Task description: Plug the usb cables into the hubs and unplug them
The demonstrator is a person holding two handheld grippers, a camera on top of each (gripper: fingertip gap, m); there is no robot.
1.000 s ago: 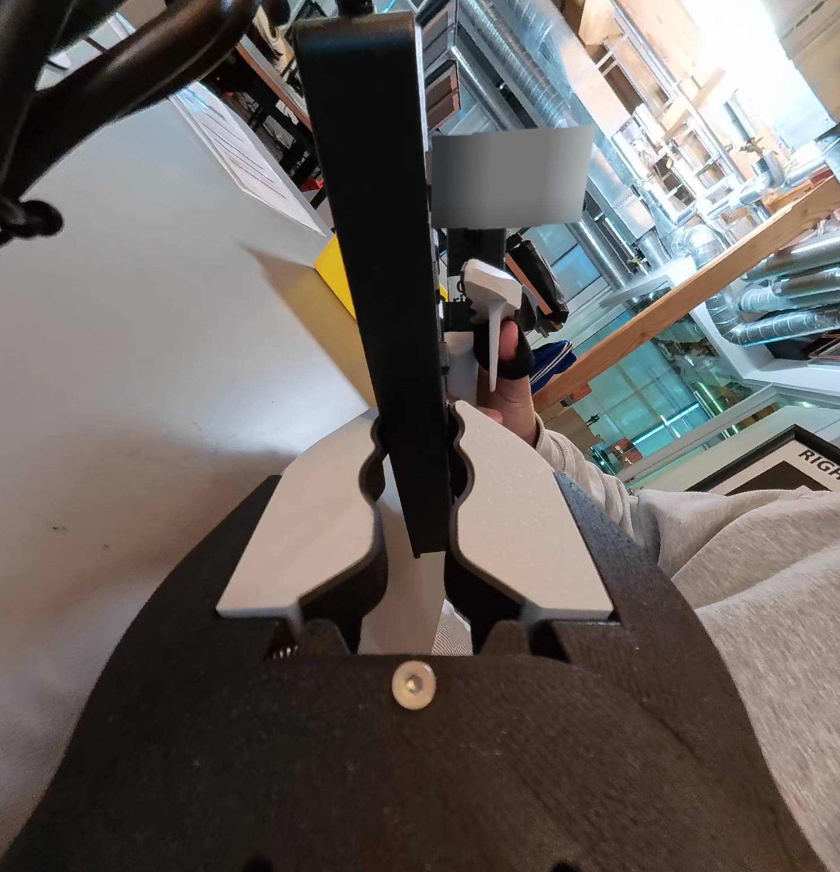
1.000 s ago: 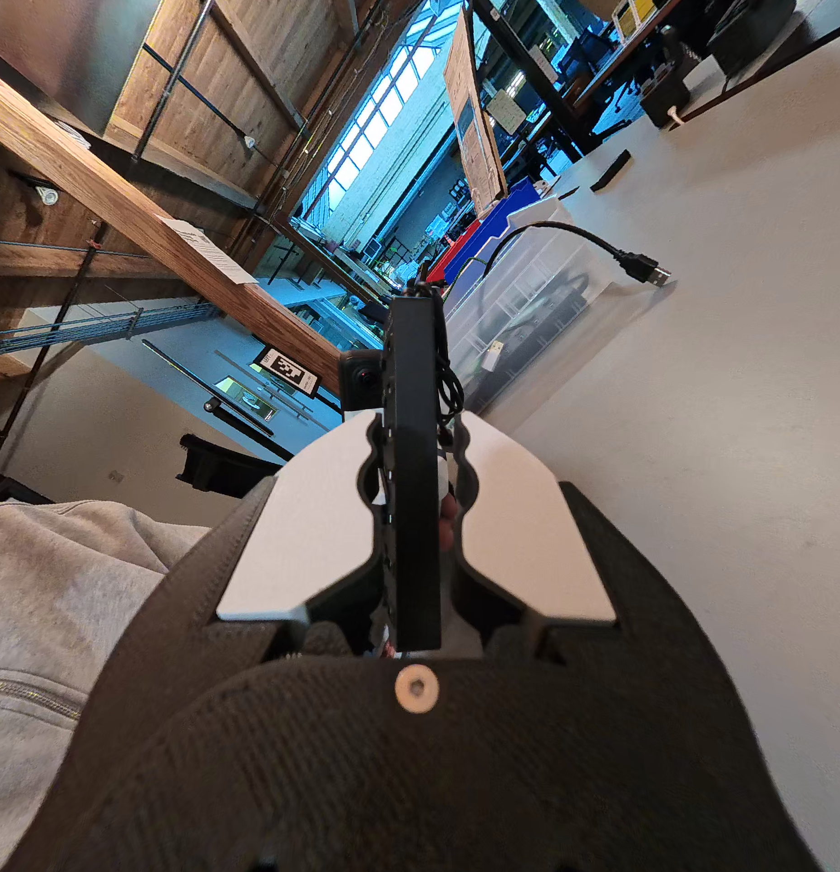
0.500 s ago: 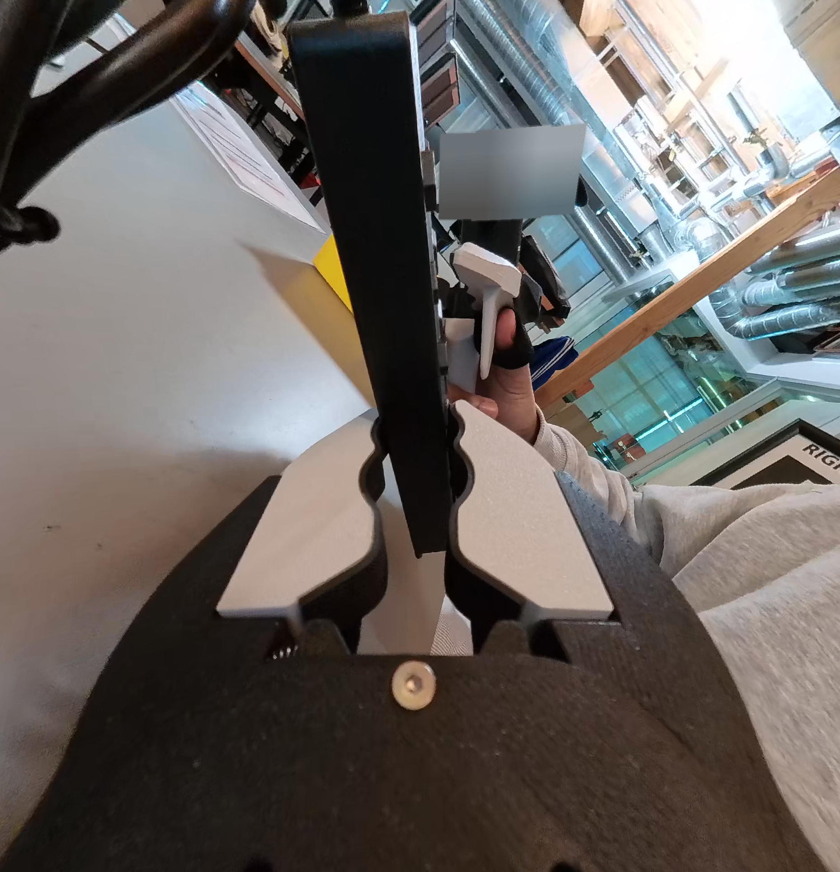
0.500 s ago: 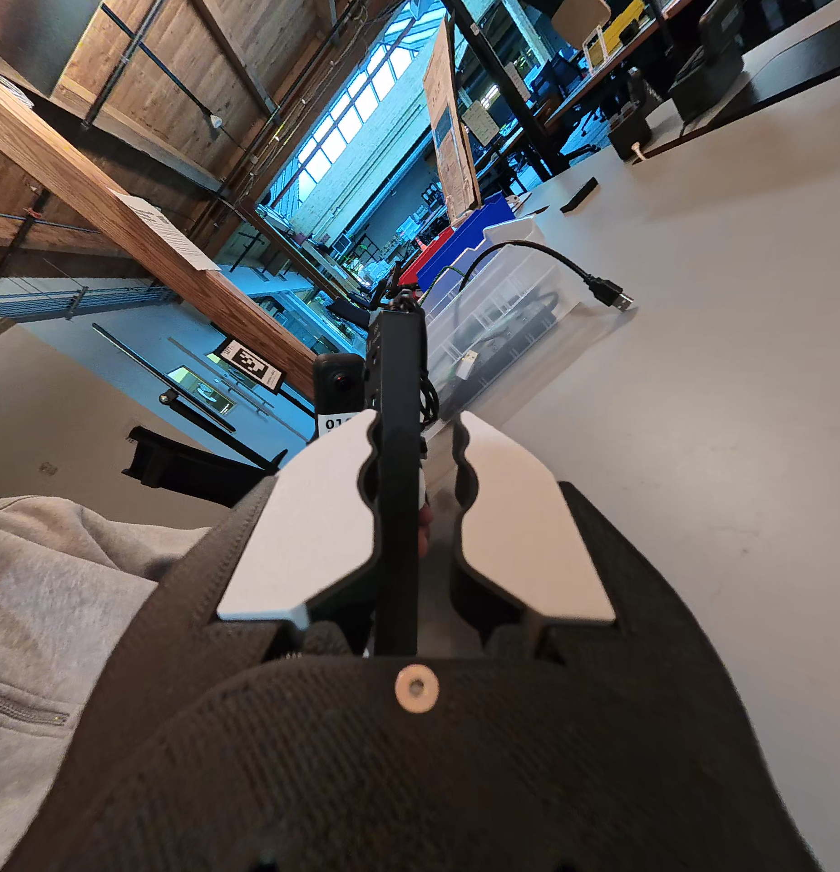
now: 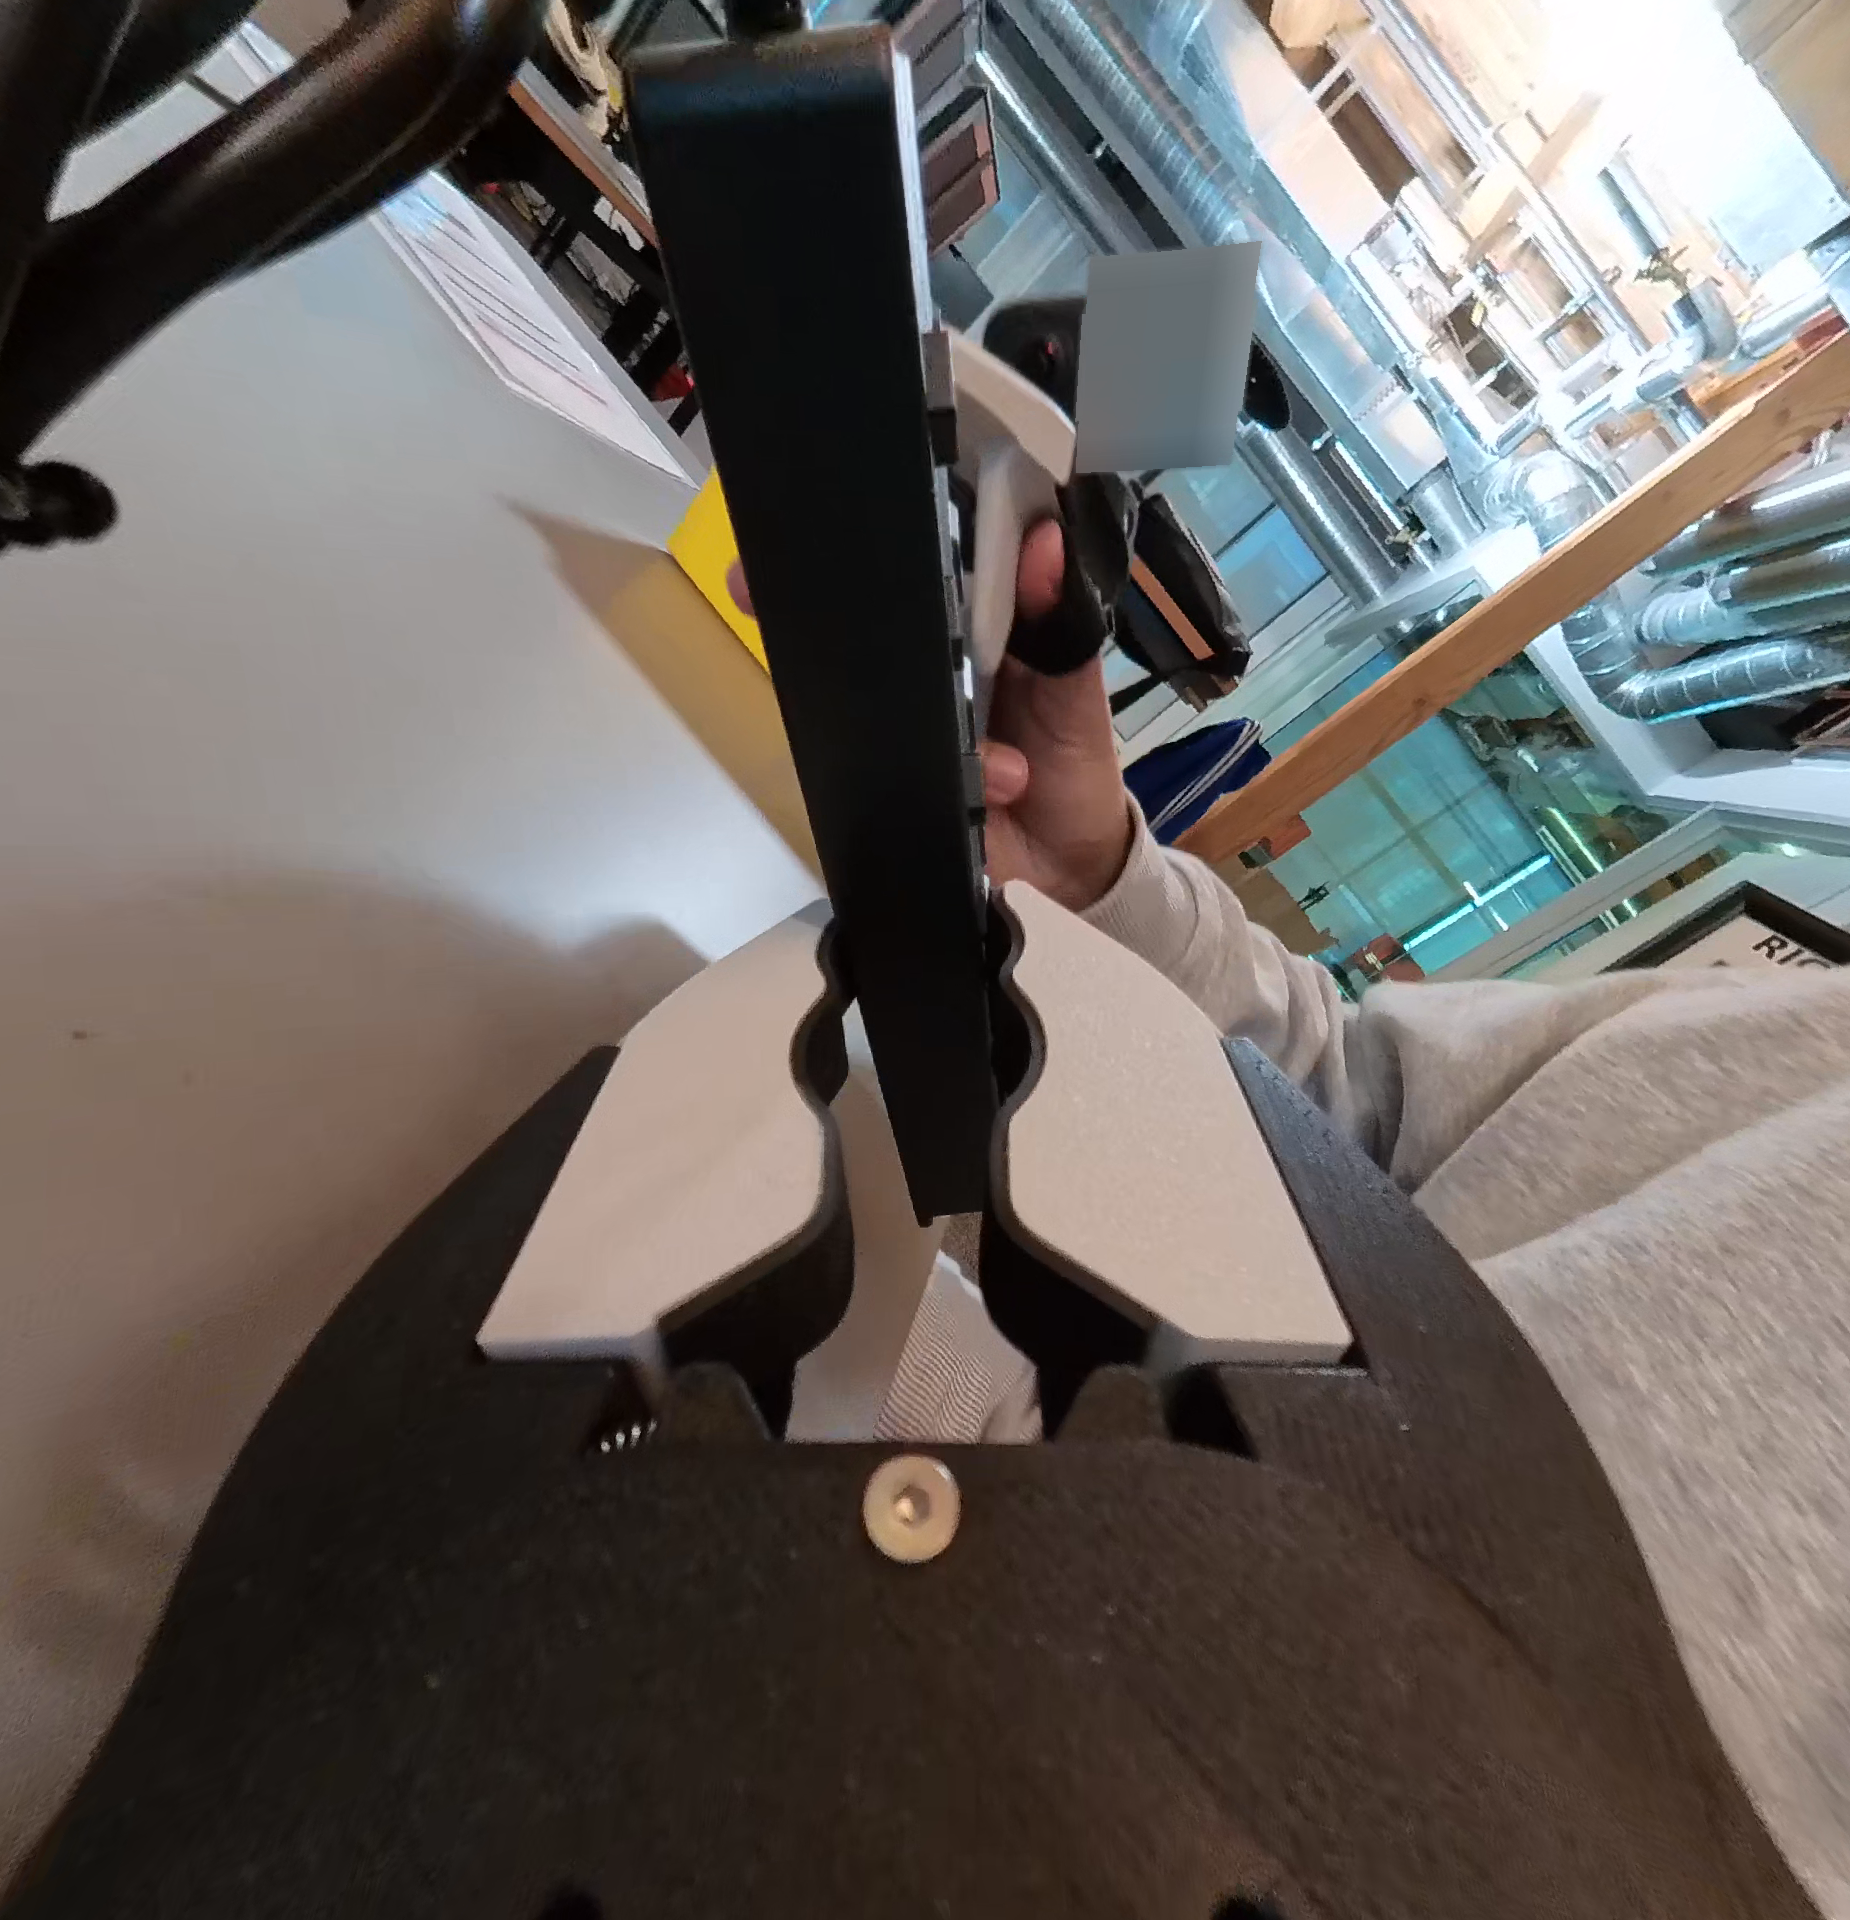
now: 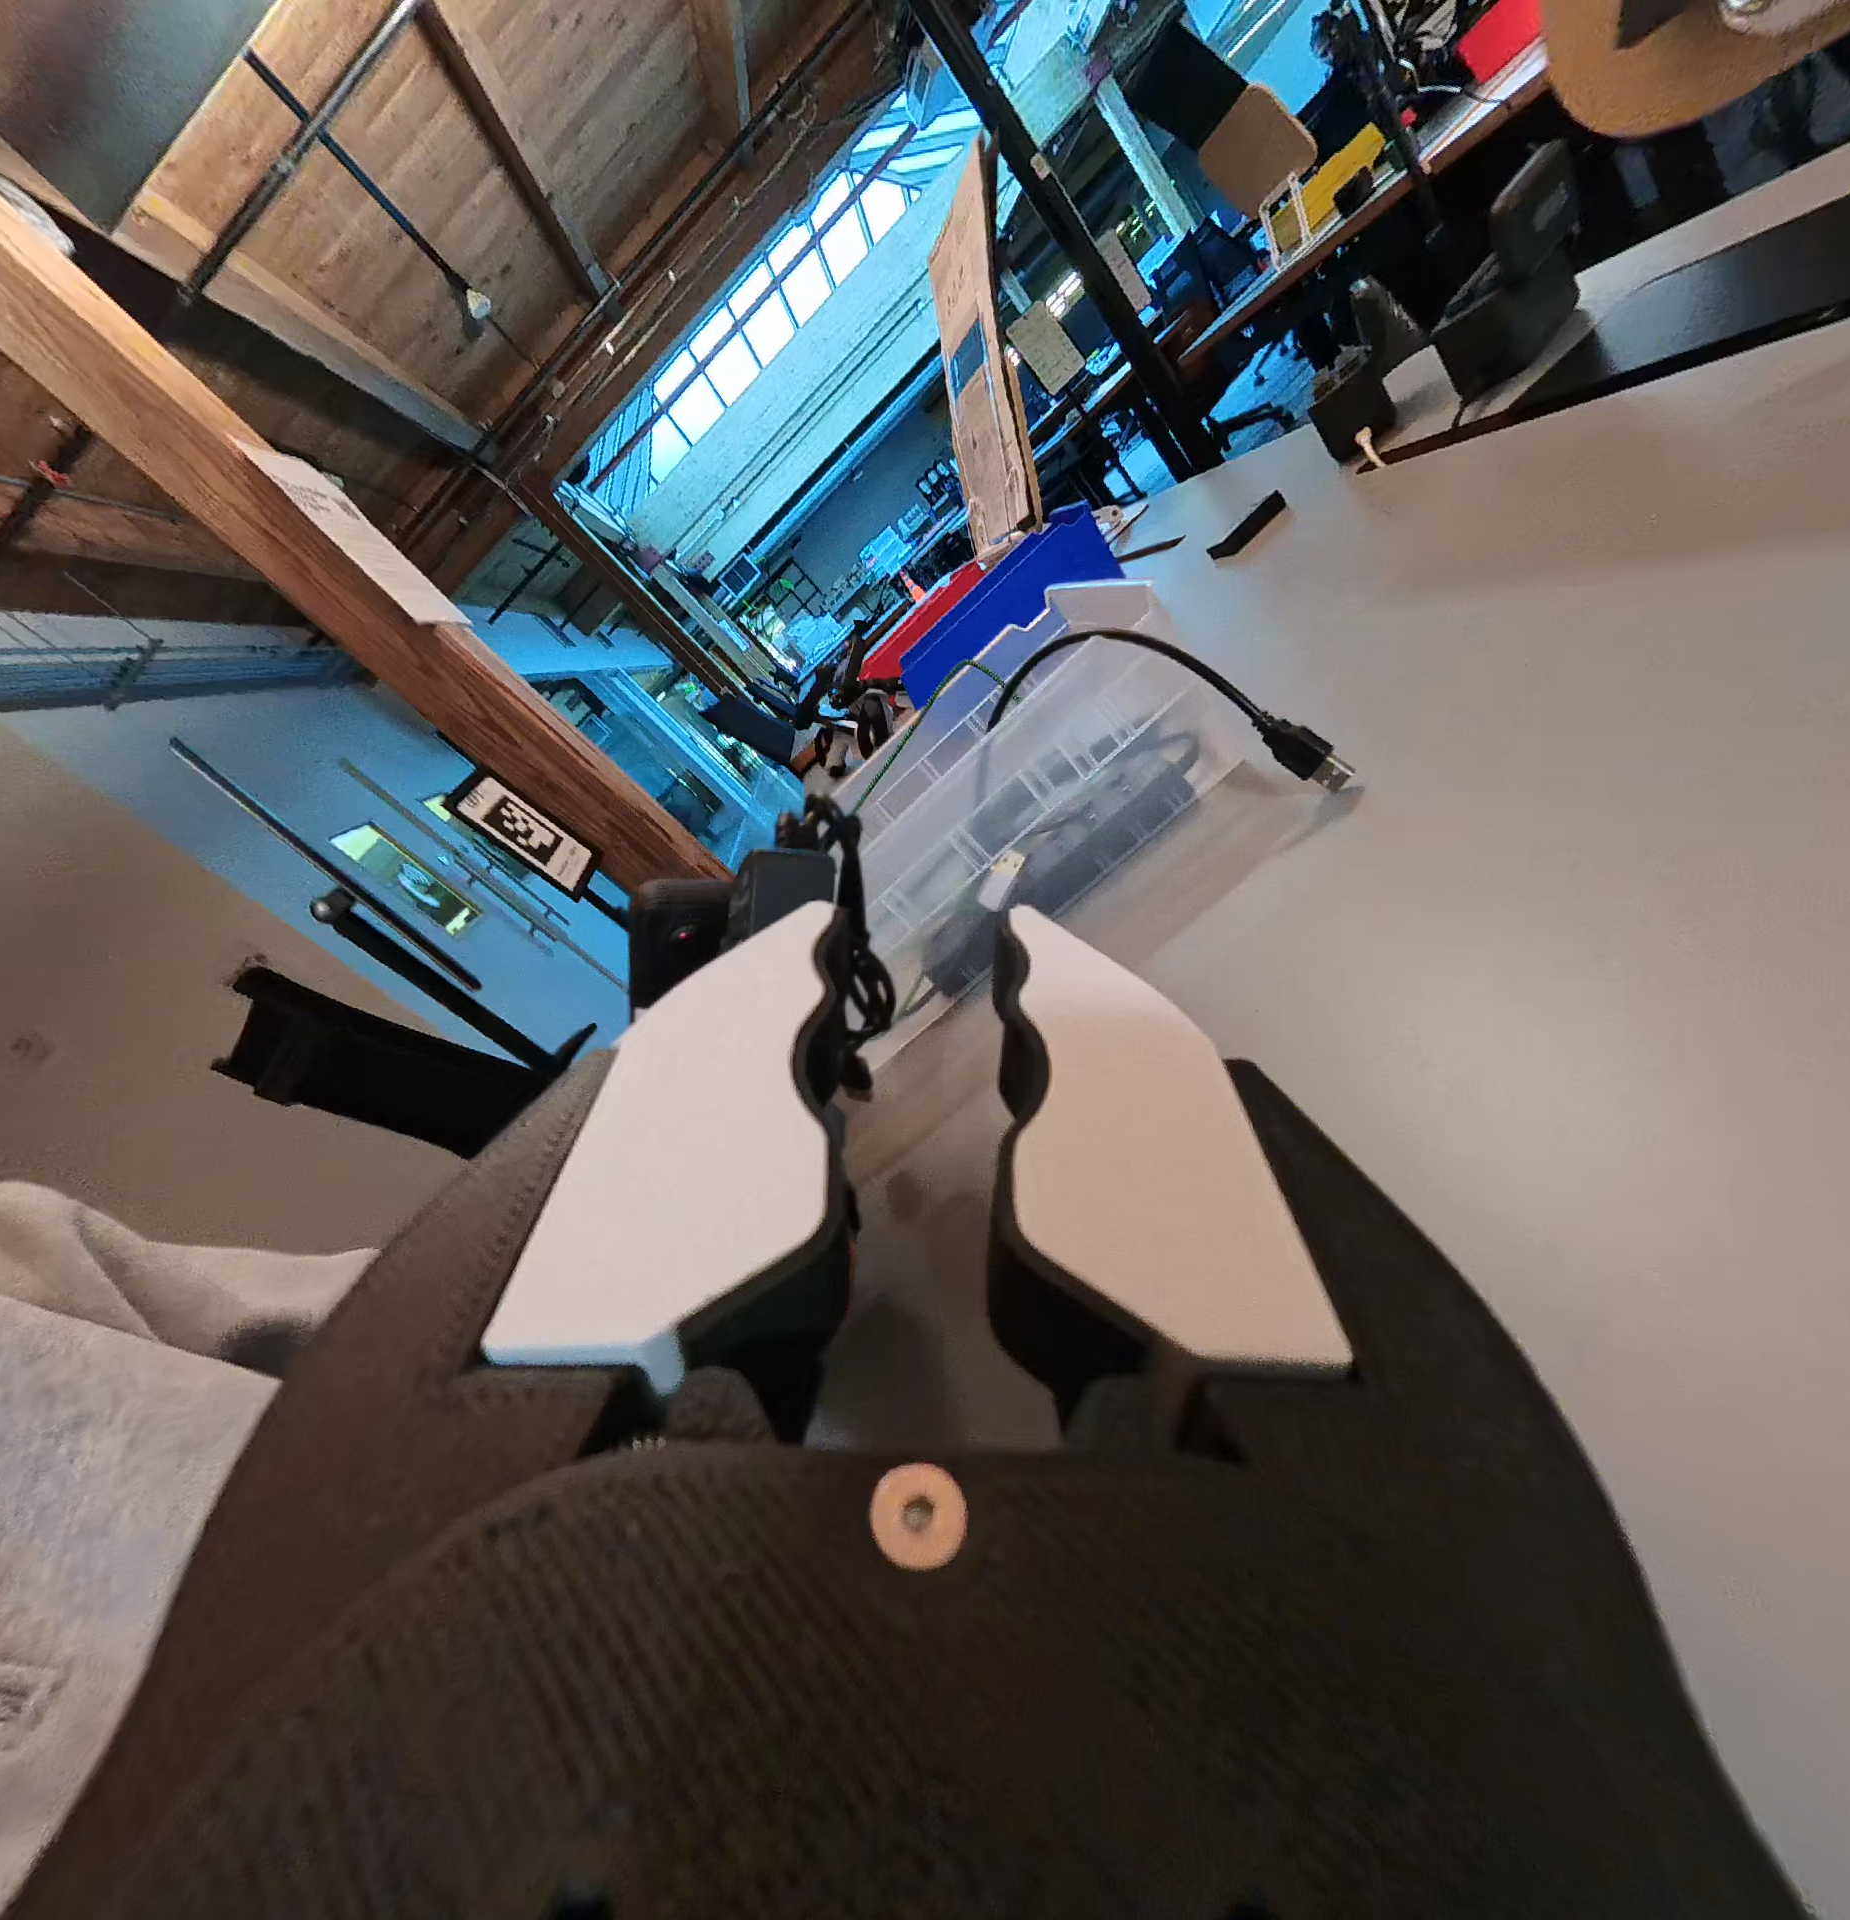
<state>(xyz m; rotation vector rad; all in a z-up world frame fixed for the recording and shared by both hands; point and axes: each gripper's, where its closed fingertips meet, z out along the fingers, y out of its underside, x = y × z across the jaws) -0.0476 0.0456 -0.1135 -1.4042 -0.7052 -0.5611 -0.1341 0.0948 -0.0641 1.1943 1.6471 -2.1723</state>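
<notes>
My left gripper point(image 5: 916, 935) is shut on one end of a long black USB hub point(image 5: 827, 520), which stands edge-on and reaches away from me. The hub's bundled black cord point(image 5: 225, 156) hangs at the top left. My right gripper point(image 6: 916, 925) is open and empty; it also shows in the left wrist view point(image 5: 1004, 499), held by a hand point(image 5: 1046, 821) just right of the hub. In the right wrist view the hub's end point(image 6: 781, 883) and its tied cord point(image 6: 848, 997) sit behind my left finger. A black USB cable point(image 6: 1316, 753) hangs out of a clear plastic box point(image 6: 1056, 810).
The grey table point(image 6: 1523, 935) runs to the right. Blue point(image 6: 1014, 592) and red point(image 6: 921, 623) bins stand behind the clear box. A yellow object point(image 5: 713, 540) and a paper sheet point(image 5: 526, 312) lie on the table beyond the hub. A grey sleeve point(image 5: 1523, 1195) is at right. Spacing between my two grippers at the tips: around 11 centimeters.
My right gripper opened and let go of the hub, then drew back off it. The left gripper has kept its hold on the hub.
</notes>
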